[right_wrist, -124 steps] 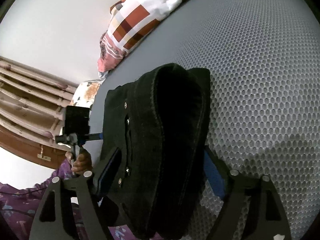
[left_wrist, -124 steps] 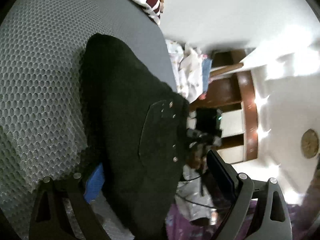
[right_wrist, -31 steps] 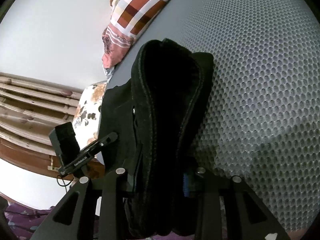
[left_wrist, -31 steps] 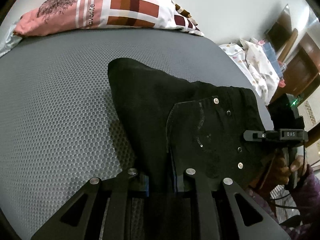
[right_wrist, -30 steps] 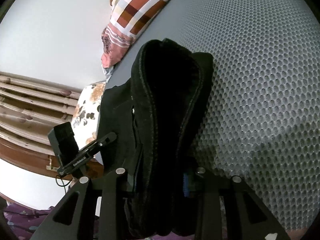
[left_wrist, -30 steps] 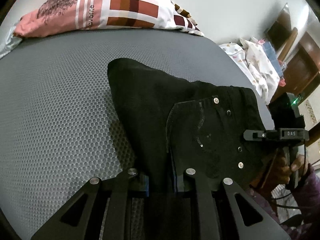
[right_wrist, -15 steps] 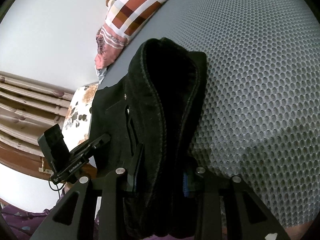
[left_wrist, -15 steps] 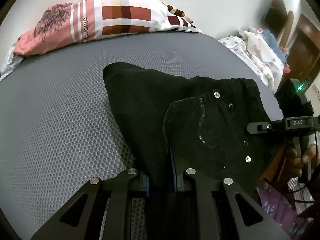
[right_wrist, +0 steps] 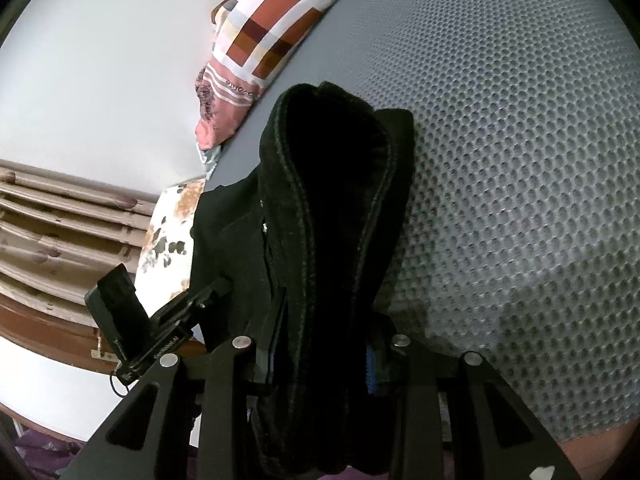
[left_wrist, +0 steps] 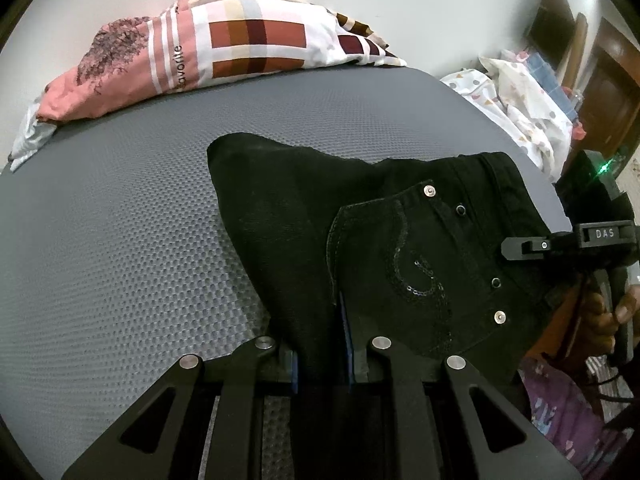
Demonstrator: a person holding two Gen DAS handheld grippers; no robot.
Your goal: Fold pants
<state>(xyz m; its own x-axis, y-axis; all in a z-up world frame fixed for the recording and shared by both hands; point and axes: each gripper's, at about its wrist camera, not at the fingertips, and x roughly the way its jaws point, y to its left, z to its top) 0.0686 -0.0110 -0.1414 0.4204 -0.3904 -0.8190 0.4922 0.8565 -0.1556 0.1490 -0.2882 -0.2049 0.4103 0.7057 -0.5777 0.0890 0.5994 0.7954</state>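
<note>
Black pants (left_wrist: 360, 232) lie folded on a grey mesh bed (left_wrist: 120, 240), back pocket with studs facing up. My left gripper (left_wrist: 322, 364) is shut on the near edge of the pants. My right gripper (right_wrist: 320, 364) is shut on a thick folded bundle of the same pants (right_wrist: 332, 200), which rises between its fingers. The right gripper also shows in the left wrist view (left_wrist: 560, 240), at the waistband side. The left gripper also shows in the right wrist view (right_wrist: 160, 336), at the far side of the pants.
A checked pink and brown pillow (left_wrist: 224, 48) lies at the head of the bed. A heap of white patterned laundry (left_wrist: 520, 96) sits past the bed's right edge. Wooden slats (right_wrist: 60, 240) stand beyond the bed's left edge in the right wrist view.
Both grippers stay shut on the pants. The left wrist view has tilted up slightly, so the pillow and pants sit lower and closer. The pants have shifted little.
</note>
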